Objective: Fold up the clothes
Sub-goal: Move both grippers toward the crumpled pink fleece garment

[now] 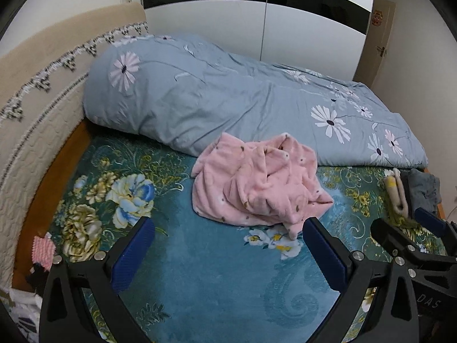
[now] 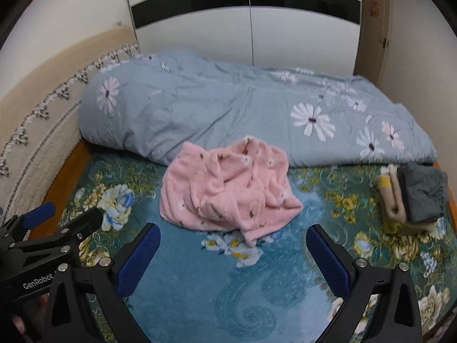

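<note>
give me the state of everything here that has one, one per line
pink garment: crumpled in a heap on the bed, unfolded, not held
left gripper: open, empty, short of the garment
right gripper: open, empty, short of the garment
grey and beige clothes: folded, stacked at the right edge of the bed
blue floral duvet: rolled up along the far side of the bed
wardrobe: doors shut

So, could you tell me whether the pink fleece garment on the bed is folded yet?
Not folded. The pink fleece garment lies in a crumpled heap with irregular creases on the teal floral bedspread; both grippers hover open, short of it.
</note>
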Demonstrator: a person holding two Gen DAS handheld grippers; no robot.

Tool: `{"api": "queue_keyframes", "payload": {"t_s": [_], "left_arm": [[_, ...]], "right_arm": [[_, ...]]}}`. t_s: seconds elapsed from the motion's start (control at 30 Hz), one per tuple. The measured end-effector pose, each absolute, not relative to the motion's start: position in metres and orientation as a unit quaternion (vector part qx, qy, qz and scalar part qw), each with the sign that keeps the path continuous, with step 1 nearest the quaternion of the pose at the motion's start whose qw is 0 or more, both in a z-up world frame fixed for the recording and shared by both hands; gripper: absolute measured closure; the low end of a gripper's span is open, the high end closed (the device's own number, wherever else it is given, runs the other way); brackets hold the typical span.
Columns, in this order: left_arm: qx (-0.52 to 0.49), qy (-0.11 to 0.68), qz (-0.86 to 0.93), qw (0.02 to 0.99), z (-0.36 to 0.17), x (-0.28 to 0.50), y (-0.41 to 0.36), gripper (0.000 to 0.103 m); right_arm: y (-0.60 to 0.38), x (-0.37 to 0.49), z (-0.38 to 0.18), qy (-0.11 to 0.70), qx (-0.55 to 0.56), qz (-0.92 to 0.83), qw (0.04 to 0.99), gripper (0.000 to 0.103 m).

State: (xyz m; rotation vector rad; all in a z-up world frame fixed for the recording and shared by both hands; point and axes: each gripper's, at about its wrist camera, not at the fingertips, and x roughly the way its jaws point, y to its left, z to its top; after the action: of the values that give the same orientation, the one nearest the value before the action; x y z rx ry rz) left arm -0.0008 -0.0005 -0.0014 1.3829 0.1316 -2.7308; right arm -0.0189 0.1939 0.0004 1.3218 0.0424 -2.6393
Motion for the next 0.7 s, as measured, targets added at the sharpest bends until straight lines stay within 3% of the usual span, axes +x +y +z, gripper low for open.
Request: {"api": "queue_keyframes", "payload": {"t_s": [0.7], "left_arm": [[0.533,0.089,-0.841,0.025,-0.102,-0.061,-0.029,0.000]], "right_arm": [[0.138,-0.065,-0.077,0.069,0.539,-0.835,0.087,0.000]]}}
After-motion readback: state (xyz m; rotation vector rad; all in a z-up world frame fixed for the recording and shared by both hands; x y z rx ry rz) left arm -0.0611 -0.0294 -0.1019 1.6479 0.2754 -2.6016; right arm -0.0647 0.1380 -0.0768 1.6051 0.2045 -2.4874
